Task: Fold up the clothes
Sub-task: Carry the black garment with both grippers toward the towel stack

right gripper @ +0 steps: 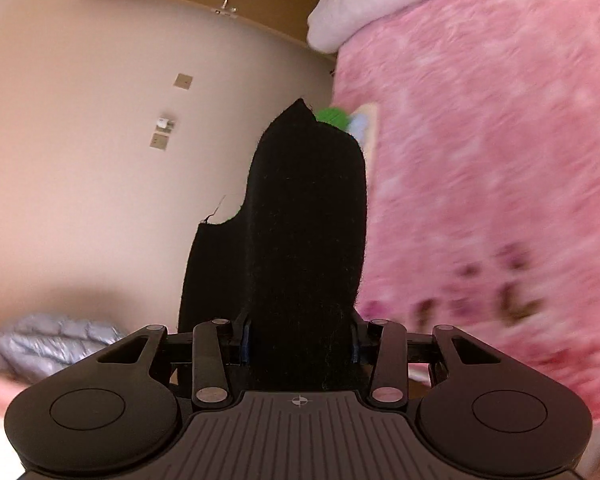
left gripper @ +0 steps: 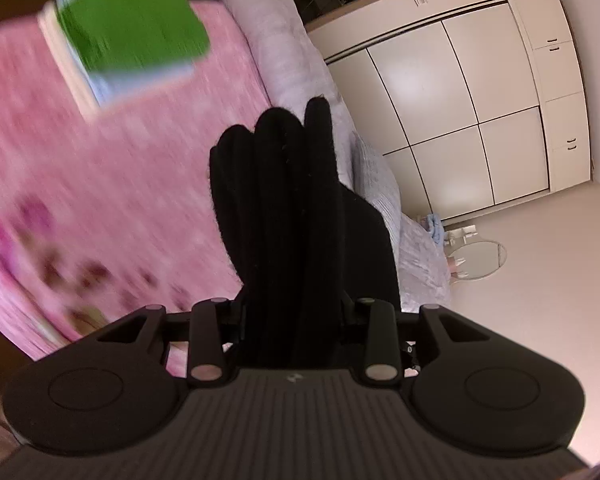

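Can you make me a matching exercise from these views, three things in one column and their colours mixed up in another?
Things:
1. garment clamped in the left gripper
2. bed blanket
3. top item of the folded stack

Colours:
A. green
B. black
C. pink

Pairs: 1-B (black garment), 2-C, 3-A.

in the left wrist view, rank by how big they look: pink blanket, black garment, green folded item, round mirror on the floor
1. pink blanket
2. black garment, though it sits close to the lens in the left gripper, so its size is inflated
3. green folded item
4. round mirror, far off, so truly unsure
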The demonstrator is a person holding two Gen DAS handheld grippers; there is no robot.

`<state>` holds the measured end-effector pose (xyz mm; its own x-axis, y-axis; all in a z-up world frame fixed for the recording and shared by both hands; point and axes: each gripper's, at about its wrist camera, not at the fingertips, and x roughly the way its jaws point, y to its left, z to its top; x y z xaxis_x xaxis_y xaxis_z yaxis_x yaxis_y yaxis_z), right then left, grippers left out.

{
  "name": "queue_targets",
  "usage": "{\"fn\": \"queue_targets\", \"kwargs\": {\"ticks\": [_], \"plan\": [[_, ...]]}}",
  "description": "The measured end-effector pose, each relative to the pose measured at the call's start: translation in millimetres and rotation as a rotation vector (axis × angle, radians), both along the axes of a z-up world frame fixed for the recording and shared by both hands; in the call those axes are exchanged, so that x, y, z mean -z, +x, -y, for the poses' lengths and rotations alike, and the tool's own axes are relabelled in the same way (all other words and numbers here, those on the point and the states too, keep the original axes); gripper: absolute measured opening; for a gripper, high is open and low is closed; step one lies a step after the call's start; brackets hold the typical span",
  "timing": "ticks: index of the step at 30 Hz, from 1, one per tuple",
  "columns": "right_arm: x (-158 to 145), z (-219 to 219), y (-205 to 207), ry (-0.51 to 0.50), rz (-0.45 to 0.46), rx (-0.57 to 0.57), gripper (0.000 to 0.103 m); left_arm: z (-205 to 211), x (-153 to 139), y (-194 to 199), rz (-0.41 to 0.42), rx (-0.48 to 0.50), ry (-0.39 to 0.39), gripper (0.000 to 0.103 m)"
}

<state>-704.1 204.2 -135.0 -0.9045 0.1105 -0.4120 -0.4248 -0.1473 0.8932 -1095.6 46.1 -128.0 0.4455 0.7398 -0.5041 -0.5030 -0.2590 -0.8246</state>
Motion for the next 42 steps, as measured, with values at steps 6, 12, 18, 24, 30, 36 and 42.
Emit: {"fn": "queue_targets", "kwargs": {"ticks": [6,12,18,24,30,36,42], "plan": [[-2.7,17.5,-103.5,-0.019,-0.035,0.059,0.041,-13.0,-16.9,-102.4,-0.032,0.054,-0.003,0.031],[-10.9,8.1,-156.3,-0.008,-0.006,0.120,0.041,-54.6,-0.6,-155.2,-0.007,0.102,0.003,0.031],[1.9,-26.5,-197.4,-0.020,-0.003,0.185,0.041,-111.1,11.7,-196.4,-0.025,0.151,-0.008,0.031],[22.9,-84.4,-247.0,-0.042,-0.018,0.200,0.041,-176.7,26.6,-244.0,-0.060,0.153,-0.020,0.031],[35.8,-142.0,-297.4,-0.048,-0.019,0.200,0.041,-235.8,40.2,-292.5,-0.069,0.150,-0.023,0.031],[59.1,-178.9,-340.8,-0.054,-0.010,0.247,0.041,-286.4,65.2,-329.9,-0.088,0.205,-0.022,0.031],[85.5,-193.0,-362.1,-0.073,0.038,0.304,0.041,-317.7,100.8,-348.5,-0.052,0.272,-0.039,0.031]]}}
